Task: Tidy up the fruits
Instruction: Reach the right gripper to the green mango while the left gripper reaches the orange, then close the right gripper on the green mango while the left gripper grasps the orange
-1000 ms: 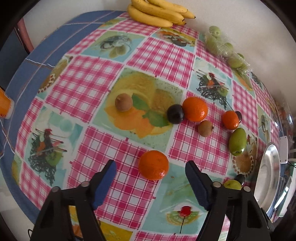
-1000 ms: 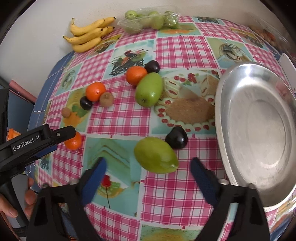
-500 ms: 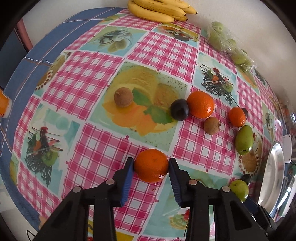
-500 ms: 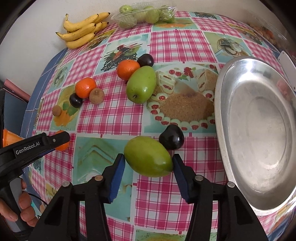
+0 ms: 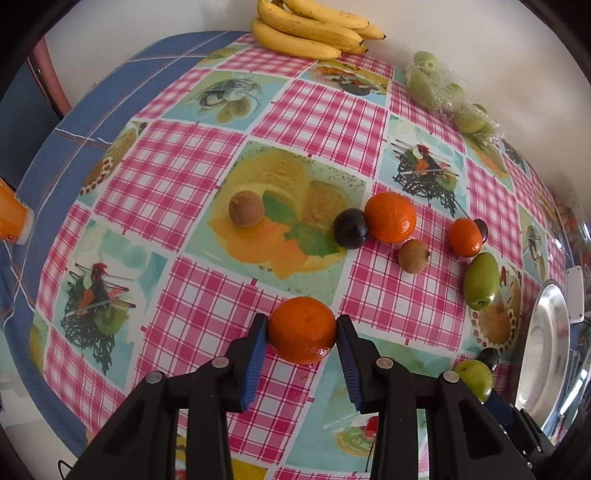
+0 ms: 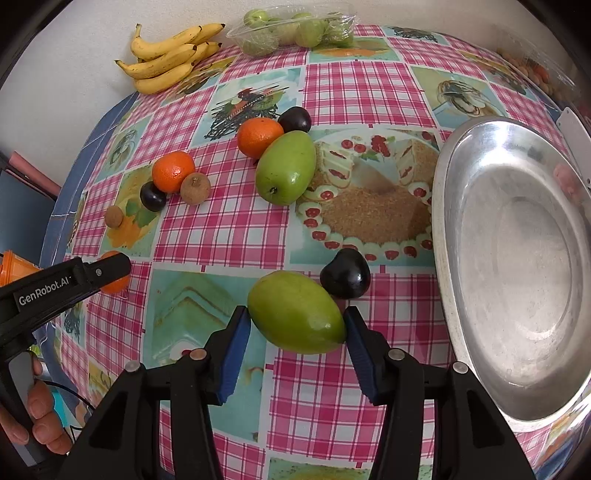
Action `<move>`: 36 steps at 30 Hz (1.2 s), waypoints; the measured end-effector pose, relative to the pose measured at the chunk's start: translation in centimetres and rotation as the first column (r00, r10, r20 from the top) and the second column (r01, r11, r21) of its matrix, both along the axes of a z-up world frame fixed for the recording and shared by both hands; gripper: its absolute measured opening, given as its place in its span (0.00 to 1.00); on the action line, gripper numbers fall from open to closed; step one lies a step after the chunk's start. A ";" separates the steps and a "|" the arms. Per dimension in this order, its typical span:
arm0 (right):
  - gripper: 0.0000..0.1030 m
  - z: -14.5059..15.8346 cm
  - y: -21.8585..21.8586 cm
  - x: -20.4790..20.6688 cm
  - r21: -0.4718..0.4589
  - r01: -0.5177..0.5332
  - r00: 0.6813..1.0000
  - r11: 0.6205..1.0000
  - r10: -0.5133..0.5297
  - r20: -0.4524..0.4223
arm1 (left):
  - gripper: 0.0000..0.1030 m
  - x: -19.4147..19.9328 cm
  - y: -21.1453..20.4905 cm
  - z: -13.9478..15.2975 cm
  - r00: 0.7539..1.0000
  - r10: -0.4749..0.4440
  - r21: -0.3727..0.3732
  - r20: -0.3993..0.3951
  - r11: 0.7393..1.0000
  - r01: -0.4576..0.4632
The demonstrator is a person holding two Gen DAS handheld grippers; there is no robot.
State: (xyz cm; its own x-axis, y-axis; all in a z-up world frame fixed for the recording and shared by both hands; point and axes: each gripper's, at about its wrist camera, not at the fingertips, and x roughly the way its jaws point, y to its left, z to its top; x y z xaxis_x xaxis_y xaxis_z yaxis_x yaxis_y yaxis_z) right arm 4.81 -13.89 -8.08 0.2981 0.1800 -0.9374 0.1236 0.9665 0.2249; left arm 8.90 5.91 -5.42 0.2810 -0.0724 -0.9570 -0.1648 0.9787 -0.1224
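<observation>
My left gripper (image 5: 301,330) is shut on an orange (image 5: 302,329) that rests on the checked tablecloth; both blue pads touch its sides. My right gripper (image 6: 297,314) is shut on a green mango (image 6: 295,312), with a dark plum (image 6: 345,273) just behind it. A silver metal dish (image 6: 517,266) lies to the right of the mango; it also shows in the left wrist view (image 5: 546,350). The left gripper appears at the left edge of the right wrist view (image 6: 110,271).
Loose on the cloth are a second green mango (image 6: 286,171), two oranges (image 6: 173,171) (image 6: 258,136), two plums (image 6: 152,196) (image 6: 294,119) and two brown fruits (image 6: 195,189) (image 6: 113,216). Bananas (image 6: 166,59) and a clear tray of green fruit (image 6: 295,29) lie by the wall.
Both grippers were wide open a second ago. Each moved forward and closed, the left onto the orange and the right onto the green mango.
</observation>
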 end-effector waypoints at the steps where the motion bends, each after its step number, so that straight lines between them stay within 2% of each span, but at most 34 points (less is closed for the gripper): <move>1: 0.50 0.0 0.0 -0.1 0.002 0.000 1.000 1.000 0.000 0.000 | 0.39 -0.1 -0.1 0.2 1.000 0.000 0.001 0.006 1.000 0.000; 9: 0.44 0.7 -0.3 -0.5 0.011 0.011 1.000 1.000 -0.012 0.021 | 0.39 -0.1 -0.1 1.3 0.999 0.005 0.004 0.045 1.000 -0.005; 17: 0.44 0.5 0.0 -0.4 0.013 -0.002 1.000 1.000 0.002 0.014 | 0.39 -0.3 -0.6 1.2 0.999 0.003 0.009 0.042 1.000 -0.004; 18: 0.46 0.6 0.1 -0.4 0.016 -0.004 1.000 1.000 0.004 0.016 | 0.39 -0.3 -0.5 1.1 0.999 0.004 0.008 0.040 1.000 -0.004; 19: 0.55 0.6 0.1 -0.4 0.024 -0.003 1.000 1.000 0.003 0.020 | 0.39 -0.3 -0.5 1.1 0.999 0.004 0.006 0.039 1.000 -0.004; 21: 0.65 0.6 0.2 -0.3 0.048 0.008 1.000 0.999 -0.009 0.021 | 0.39 -0.3 -0.5 1.1 0.999 0.005 0.000 0.037 1.000 -0.005; 23: 0.65 0.5 0.3 -0.1 0.053 0.017 1.000 0.998 -0.018 0.019 | 0.39 -0.3 -0.4 1.0 0.999 0.005 -0.007 0.035 1.000 -0.005; 29: 0.65 -0.1 0.5 0.6 0.026 0.053 0.999 0.998 -0.053 0.000 | 0.39 -0.2 -0.6 0.9 1.000 0.000 -0.021 0.030 1.000 0.000; 34: 0.66 -0.2 1.5 0.8 -0.043 0.019 1.000 0.999 -0.019 -0.005 | 0.39 -0.2 -0.9 0.7 1.000 -0.013 -0.024 0.028 1.000 0.014; 35: 0.64 -0.2 1.6 0.8 -0.054 0.015 1.000 0.998 -0.016 -0.005 | 0.39 -0.2 -1.0 0.6 1.000 -0.014 -0.025 0.027 1.000 0.015; 36: 0.58 -0.2 1.7 0.8 -0.071 0.015 1.000 0.997 -0.016 -0.005 | 0.39 -0.2 -1.0 0.6 1.000 -0.016 -0.025 0.026 1.000 0.017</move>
